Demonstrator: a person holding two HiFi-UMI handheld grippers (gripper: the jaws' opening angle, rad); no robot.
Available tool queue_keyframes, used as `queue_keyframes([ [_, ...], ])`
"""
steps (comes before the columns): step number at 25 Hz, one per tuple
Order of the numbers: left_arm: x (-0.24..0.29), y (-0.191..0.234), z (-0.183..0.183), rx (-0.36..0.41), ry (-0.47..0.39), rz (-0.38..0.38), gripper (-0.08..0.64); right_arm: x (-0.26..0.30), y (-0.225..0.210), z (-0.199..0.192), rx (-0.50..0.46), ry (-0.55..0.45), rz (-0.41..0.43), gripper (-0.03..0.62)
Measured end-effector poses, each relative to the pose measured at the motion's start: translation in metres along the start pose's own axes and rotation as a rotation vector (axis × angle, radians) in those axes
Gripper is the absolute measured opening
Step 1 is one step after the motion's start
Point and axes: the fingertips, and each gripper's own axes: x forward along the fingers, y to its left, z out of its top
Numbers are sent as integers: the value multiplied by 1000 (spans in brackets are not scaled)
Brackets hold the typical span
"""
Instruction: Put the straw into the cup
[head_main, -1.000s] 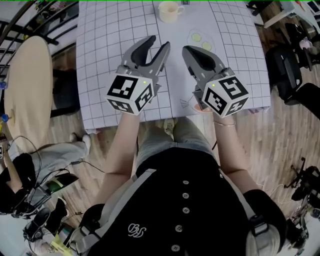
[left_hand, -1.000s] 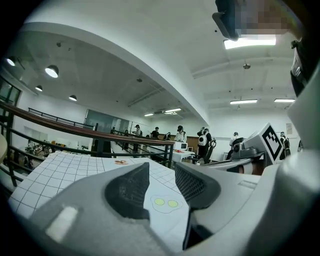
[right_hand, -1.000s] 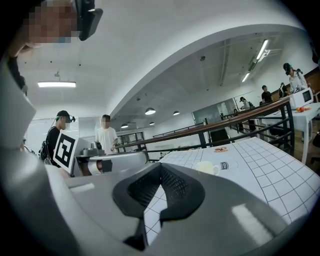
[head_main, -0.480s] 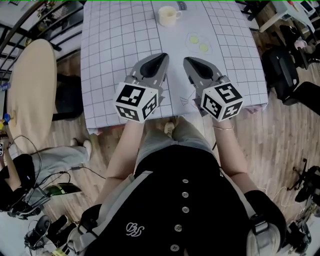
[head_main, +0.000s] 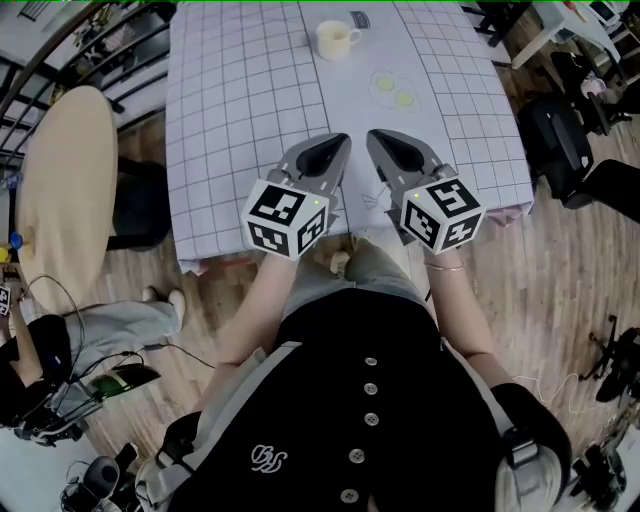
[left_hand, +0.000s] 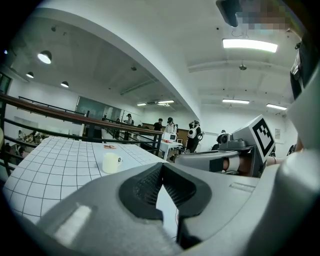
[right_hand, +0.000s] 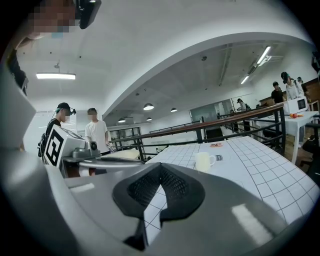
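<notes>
Both grippers sat low over the near edge of the desk (head_main: 240, 100), at about 6 o'clock in the head view, side by side and pointing toward 12 o'clock. The left gripper (head_main: 338, 142) had its jaws closed tip to tip with nothing between them. The right gripper (head_main: 376, 138) was the same, with its jaws together and empty. The cup (head_main: 335, 40) stood upright at the far end of the checked cloth, near 12 o'clock and well apart from both grippers, with its handle toward 3 o'clock. Two pale green discs (head_main: 395, 90) lay flat between it and the right gripper, at about 1 o'clock.

No straw could be made out in any view, whether on the cloth, in the cup or in either pair of jaws. The task therefore looked barely begun, and the step in hand was most likely finding the straw and picking it up.

To do that well, whichever gripper goes for the straw would need its jaws opened before it arrives, not at contact. A thin, light straw would probably roll or flick away if nudged, so a pinch square across it, a little above its middle, seemed wise. The long reach to the cup called for a steady carry. The other gripper could brace the cup on its 9 o'clock side, away from the handle, in case the straw tip caught the rim and tipped it.
</notes>
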Motion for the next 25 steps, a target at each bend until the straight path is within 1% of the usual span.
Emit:
queue_keyframes([
  [5, -7, -3, -6, -8, 10, -5, -2, -4, 3, -7, 3, 24, -23, 0],
  [13, -16, -6, -15, -46, 11, -24, -2, -3, 20, -17, -5, 37, 15, 0],
  [19, -18, -5, -14, -59, 7, -26, -2, -1, 25, -17, -14, 44, 25, 0],
  [25, -18, -6, -15, -39, 12, -20, -2, -3, 27, -19, -28, 52, 29, 0],
])
